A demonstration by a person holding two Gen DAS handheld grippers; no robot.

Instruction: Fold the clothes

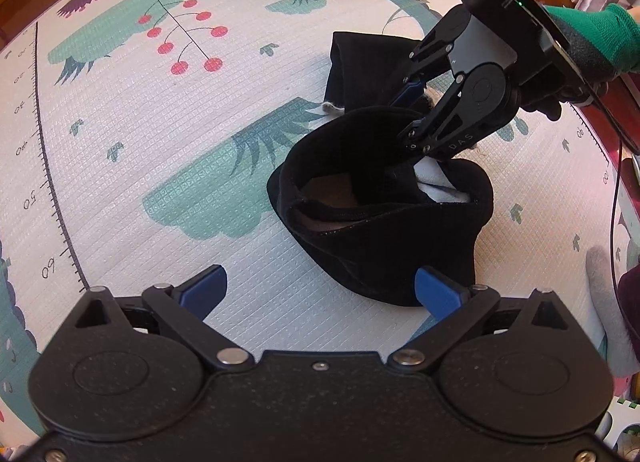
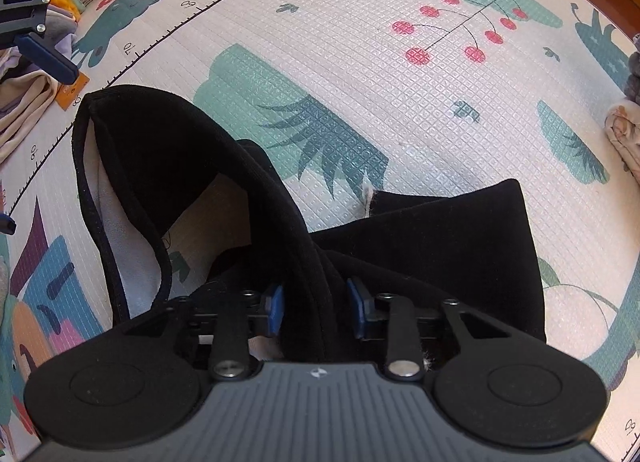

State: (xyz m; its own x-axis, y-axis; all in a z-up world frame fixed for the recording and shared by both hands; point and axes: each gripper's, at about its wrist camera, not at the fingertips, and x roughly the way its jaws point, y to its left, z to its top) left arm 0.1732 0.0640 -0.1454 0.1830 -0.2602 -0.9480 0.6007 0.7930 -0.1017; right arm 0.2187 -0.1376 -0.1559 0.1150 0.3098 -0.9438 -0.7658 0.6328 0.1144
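Right tongs [image 2: 316, 304] pinch a bunched fold of the black knitted garment [image 2: 224, 181] on the patterned foam mat [image 2: 380, 109]; left tongs [image 1: 320, 290] hover spread, empty.

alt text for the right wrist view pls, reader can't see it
The right gripper is shut on a bunched fold of a black garment, lifting it off a cartoon-printed play mat. The left gripper's blue finger shows at the far left edge.
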